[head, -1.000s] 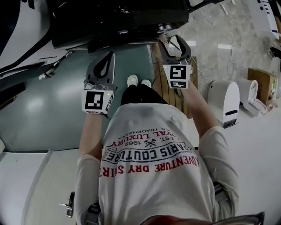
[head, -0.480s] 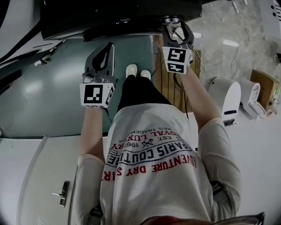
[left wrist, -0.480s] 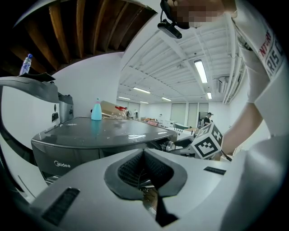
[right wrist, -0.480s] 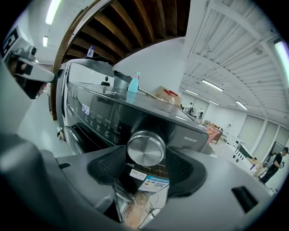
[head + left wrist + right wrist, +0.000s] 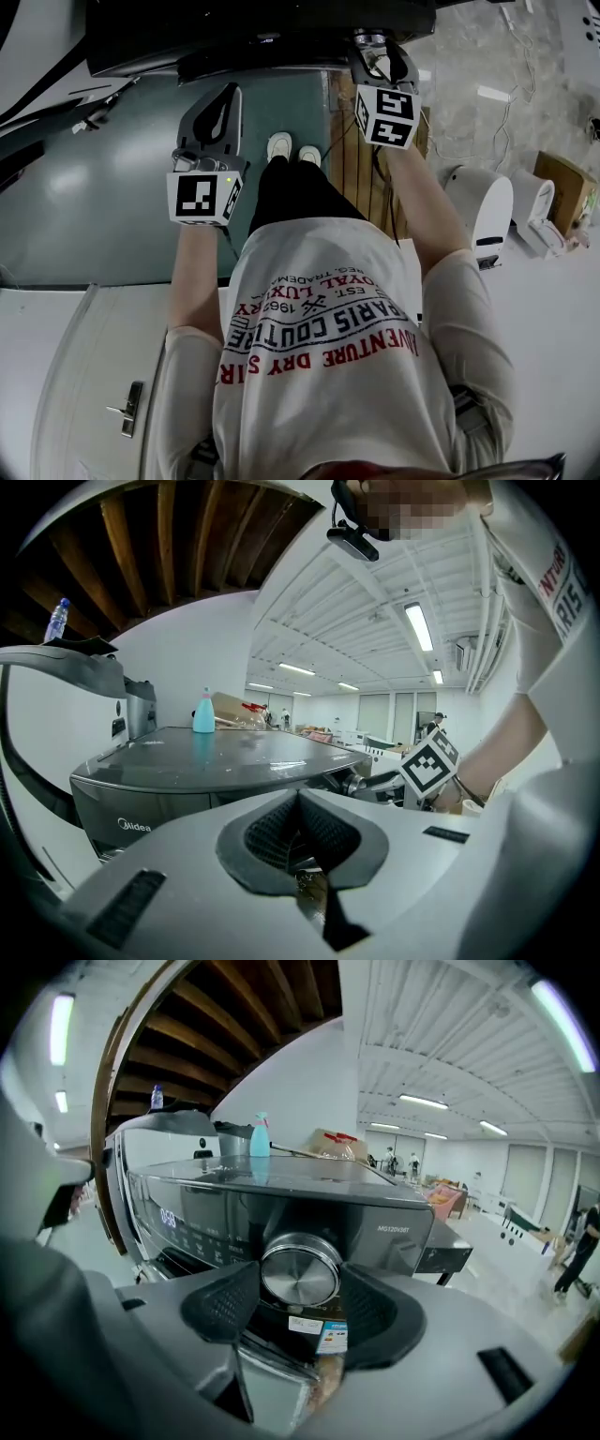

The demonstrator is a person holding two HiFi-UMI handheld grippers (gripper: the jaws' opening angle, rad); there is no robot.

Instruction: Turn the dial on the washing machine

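The dark washing machine (image 5: pixel 262 28) fills the top of the head view, with its round silver dial (image 5: pixel 370 39) at the right end of the panel. My right gripper (image 5: pixel 380 56) reaches that dial. In the right gripper view the dial (image 5: pixel 300 1271) sits between the two black pads, which flank its rim closely; the jaws are opening. My left gripper (image 5: pixel 220 103) hangs in front of the machine to the left, away from the dial. Its pads (image 5: pixel 281 832) meet at the tip with nothing held, and the machine's grey top (image 5: pixel 216 761) lies beyond.
A blue bottle (image 5: pixel 260 1138) stands on the machine's lid. A wooden pallet (image 5: pixel 361 169) lies on the floor at the person's right, with white appliances (image 5: pixel 478 211) and a cardboard box (image 5: pixel 558 187) further right. A white door with a handle (image 5: pixel 122 412) is at lower left.
The right gripper has moved up and forward until its jaws flank the dial. The left gripper has stayed nearly where it was. The head view has shifted slightly.
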